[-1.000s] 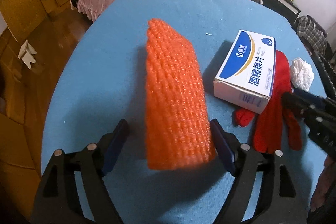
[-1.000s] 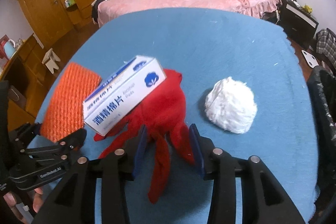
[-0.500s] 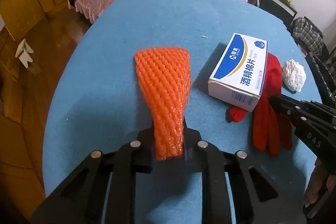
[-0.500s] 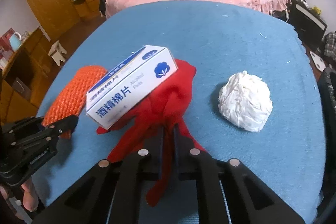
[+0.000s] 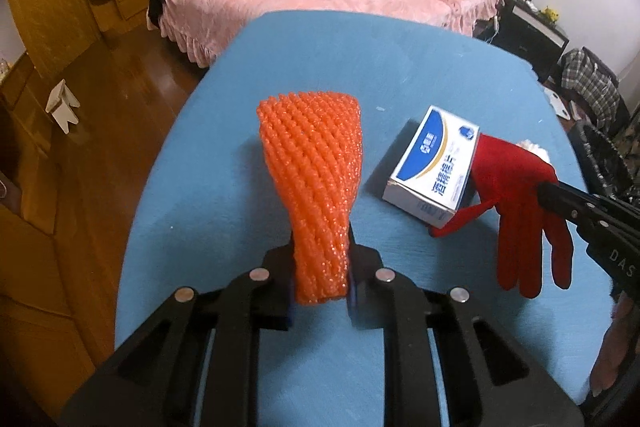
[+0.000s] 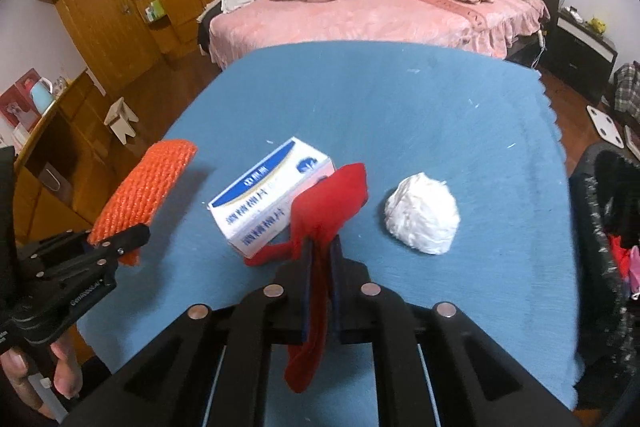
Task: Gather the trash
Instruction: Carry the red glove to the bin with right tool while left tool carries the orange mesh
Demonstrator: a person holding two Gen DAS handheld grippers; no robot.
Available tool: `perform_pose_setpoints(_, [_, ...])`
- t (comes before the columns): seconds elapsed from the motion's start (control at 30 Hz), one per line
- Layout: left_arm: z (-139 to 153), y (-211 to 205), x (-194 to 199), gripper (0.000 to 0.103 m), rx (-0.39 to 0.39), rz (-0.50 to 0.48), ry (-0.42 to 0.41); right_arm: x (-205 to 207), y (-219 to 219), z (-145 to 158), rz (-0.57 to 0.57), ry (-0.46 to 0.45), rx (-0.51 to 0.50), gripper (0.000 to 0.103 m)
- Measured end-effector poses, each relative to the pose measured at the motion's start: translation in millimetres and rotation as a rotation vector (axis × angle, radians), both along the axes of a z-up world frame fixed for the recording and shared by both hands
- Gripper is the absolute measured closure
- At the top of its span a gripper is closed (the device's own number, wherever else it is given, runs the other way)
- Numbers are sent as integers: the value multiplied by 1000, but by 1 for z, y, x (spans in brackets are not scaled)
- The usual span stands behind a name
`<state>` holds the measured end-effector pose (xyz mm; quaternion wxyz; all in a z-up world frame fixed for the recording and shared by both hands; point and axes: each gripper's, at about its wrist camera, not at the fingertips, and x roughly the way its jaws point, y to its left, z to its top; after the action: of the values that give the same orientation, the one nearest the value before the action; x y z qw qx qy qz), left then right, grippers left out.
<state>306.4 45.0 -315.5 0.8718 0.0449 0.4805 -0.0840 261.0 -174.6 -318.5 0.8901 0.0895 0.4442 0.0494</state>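
Here, the left gripper [image 5: 320,267] was clamped on the near end of an orange foam mesh sleeve [image 5: 314,163], which stood up from between its fingers and fanned wider toward its far end, lifted clear of the blue cloth-covered table [image 5: 224,211]. Just ahead and to the right of that gripper lay a white and blue cardboard box printed with Chinese characters [image 5: 434,169], resting on the table.

The right gripper [image 6: 320,267] was pinched together on a red fabric glove [image 6: 328,203]. The glove's cuff rose ahead of the fingertips, and one red finger hung down below the jaws toward the camera. In the left wrist view the glove dangled from the right gripper's tip with its fingers pointing down, just to the right of the box. It could not be told whether the glove touched the box.

Ahead and to the right of the right gripper sat a crumpled white paper ball [image 6: 422,219] on the table. Farther right, beside the table's edge, stood a black bin lined with a dark bag [image 6: 596,227]. A bed with pink bedding [image 6: 380,11] lay beyond the table.
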Motion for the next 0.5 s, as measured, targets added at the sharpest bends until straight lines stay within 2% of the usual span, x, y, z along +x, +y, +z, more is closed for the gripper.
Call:
perform_pose_setpoints(0.2, [19, -11, -17, 86, 28, 11, -27, -12, -12, 22, -7, -35, -9, 95])
perform_pose_setpoints(0.5, [47, -28, -38, 86, 11, 0, -56, -36, -29, 56, -31, -95, -25, 95])
